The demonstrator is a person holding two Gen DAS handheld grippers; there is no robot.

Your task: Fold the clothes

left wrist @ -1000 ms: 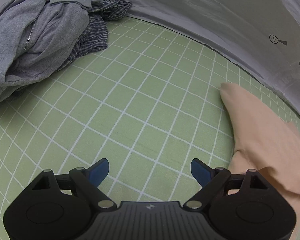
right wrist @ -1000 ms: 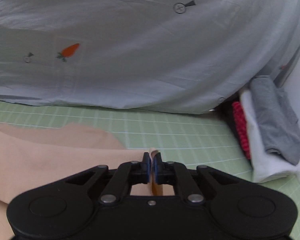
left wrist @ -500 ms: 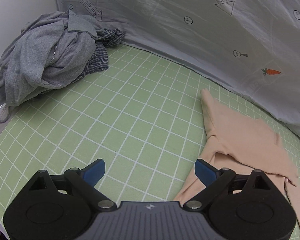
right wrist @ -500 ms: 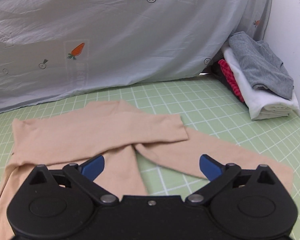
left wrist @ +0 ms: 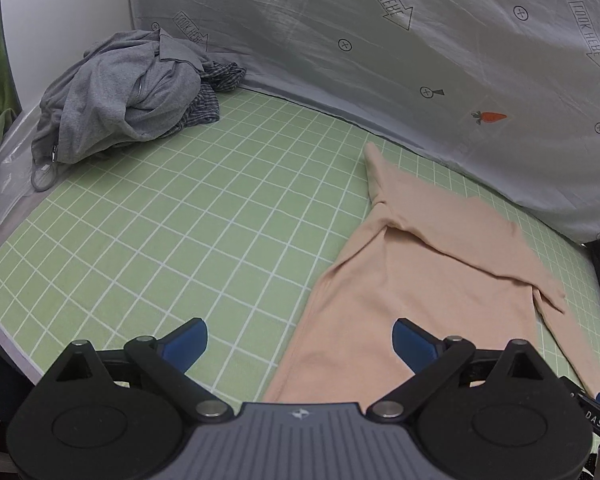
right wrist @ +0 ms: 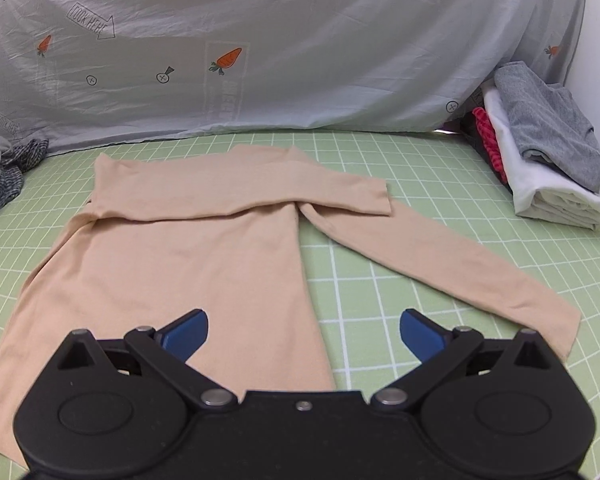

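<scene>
A beige long-sleeved shirt [right wrist: 204,248] lies flat on the green grid mat [right wrist: 440,184]. One sleeve [right wrist: 324,190] is folded across the chest; the other sleeve [right wrist: 440,264] stretches out to the right. My right gripper [right wrist: 303,330] is open and empty, above the shirt's lower hem. My left gripper [left wrist: 298,338] is open and empty, above the shirt's left edge. The shirt also shows in the left wrist view [left wrist: 420,280].
A heap of unfolded grey and plaid clothes [left wrist: 128,92] lies at the mat's far left. A stack of folded clothes [right wrist: 548,160] stands at the far right. A grey printed sheet [right wrist: 300,48] hangs behind the mat. The mat's near edge [left wrist: 4,320] shows left.
My right gripper let go of the sleeve, opened and pulled back. My left gripper also pulled back and up, so more of the shirt shows.
</scene>
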